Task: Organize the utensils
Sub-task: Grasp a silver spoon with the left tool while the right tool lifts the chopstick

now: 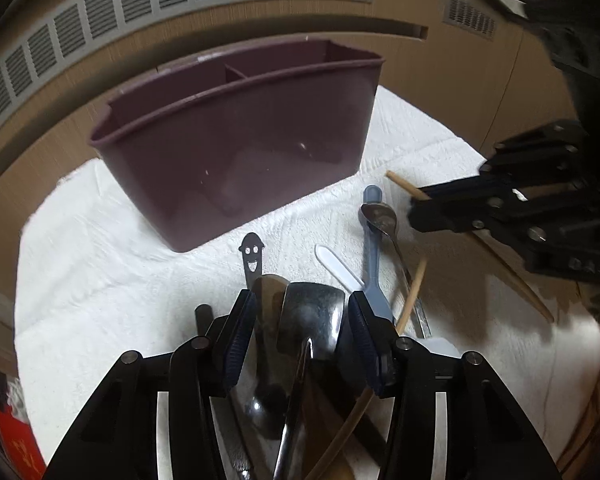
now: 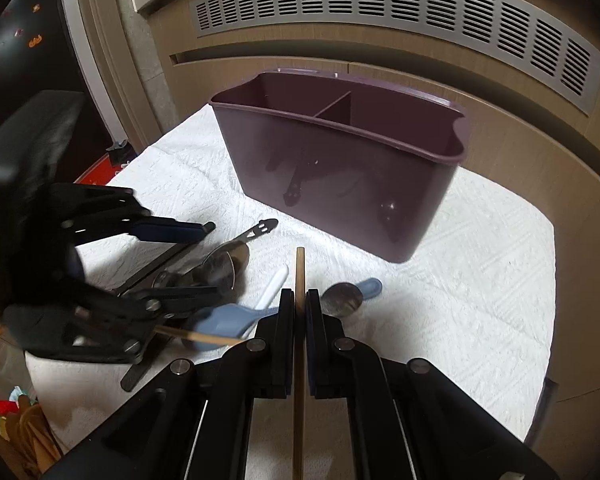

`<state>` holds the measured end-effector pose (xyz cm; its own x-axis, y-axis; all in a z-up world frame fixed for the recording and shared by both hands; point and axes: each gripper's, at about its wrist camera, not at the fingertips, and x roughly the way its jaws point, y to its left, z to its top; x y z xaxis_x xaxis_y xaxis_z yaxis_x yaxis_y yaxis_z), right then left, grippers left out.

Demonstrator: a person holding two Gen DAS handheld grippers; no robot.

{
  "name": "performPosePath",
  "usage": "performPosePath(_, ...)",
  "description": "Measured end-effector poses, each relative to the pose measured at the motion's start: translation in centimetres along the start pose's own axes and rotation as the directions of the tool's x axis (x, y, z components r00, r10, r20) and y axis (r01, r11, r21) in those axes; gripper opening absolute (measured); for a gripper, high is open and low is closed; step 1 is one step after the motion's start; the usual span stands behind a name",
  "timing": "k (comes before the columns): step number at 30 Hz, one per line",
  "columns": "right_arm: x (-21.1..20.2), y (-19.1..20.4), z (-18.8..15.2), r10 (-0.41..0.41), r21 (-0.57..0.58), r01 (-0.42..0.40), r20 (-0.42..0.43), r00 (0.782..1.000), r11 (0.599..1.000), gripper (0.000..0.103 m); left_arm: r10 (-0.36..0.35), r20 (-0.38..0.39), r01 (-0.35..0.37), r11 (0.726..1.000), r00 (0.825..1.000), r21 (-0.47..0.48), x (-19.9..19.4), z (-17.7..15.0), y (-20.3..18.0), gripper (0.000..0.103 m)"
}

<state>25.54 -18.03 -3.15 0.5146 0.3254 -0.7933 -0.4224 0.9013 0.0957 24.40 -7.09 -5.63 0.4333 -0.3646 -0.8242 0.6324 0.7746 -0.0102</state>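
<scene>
A purple two-compartment utensil holder [image 1: 236, 136] [image 2: 340, 160] stands upright on a white towel [image 1: 100, 280] [image 2: 480, 280]. My left gripper [image 1: 300, 320] is open, its jaws straddling a large steel spoon [image 1: 312, 320] in a pile of utensils. That gripper also shows in the right wrist view [image 2: 204, 260]. My right gripper [image 2: 299, 300] is shut on a wooden chopstick [image 2: 299, 272] and holds it above the towel, pointing at the holder. It also shows in the left wrist view [image 1: 416, 208]. A second chopstick [image 1: 414, 292] lies in the pile.
The pile holds a smiley-faced metal handle [image 1: 252, 252] [image 2: 262, 229], a white plastic utensil [image 1: 336, 266] [image 2: 276, 284], a blue-grey spoon [image 1: 372, 240] [image 2: 228, 318] and a small steel spoon [image 1: 380, 218] [image 2: 342, 300]. A wooden cabinet with vents [image 2: 380, 4] stands behind.
</scene>
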Motion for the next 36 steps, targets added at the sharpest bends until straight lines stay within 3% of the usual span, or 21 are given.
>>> performPosePath(7, 0.0, -1.2, -1.1, 0.021, 0.030, -0.022, 0.012, 1.000, 0.999, 0.006, 0.015, -0.055, -0.015, 1.000, 0.998, 0.006, 2.1, 0.4, 0.2, 0.047)
performPosePath(9, 0.2, -1.3, -1.1, 0.029, 0.040, -0.030, 0.017, 0.999, 0.999, 0.006, 0.033, -0.054, -0.033, 0.999, 0.998, 0.012, 2.3, 0.3, 0.4, 0.042)
performPosePath(10, 0.2, -1.3, -1.1, 0.029, 0.043, -0.030, 0.018, 0.999, 0.999, 0.006, 0.043, -0.042, -0.043, 0.999, 0.998, 0.003, 2.1, 0.2, 0.6, 0.038)
performPosePath(17, -0.3, -0.8, -0.7, 0.039, 0.068, -0.042, 0.036, 0.999, 0.997, 0.006, 0.035, 0.074, -0.022, 0.987, 0.997, -0.160, -0.9, -1.0, 2.4, 0.036)
performPosePath(20, -0.8, -0.1, -0.4, 0.037, 0.067, -0.041, 0.048, 0.998, 0.997, 0.006, 0.077, 0.156, -0.048, 0.982, 0.985, -0.184, -3.5, -1.3, 2.1, 0.036)
performPosePath(26, -3.7, 1.7, 0.8, 0.014, 0.044, -0.019, 0.110, 0.994, 0.999, 0.006, 0.089, 0.306, -0.018, 0.974, 0.948, -0.227, -10.1, -1.1, 2.2, 0.035)
performPosePath(36, -8.7, 5.4, 1.0, -0.027, -0.023, 0.032, 0.199, 0.980, 0.999, 0.006, 0.165, 0.404, -0.074, 0.970, 0.900, -0.233, -16.8, -2.7, 0.8, 0.032)
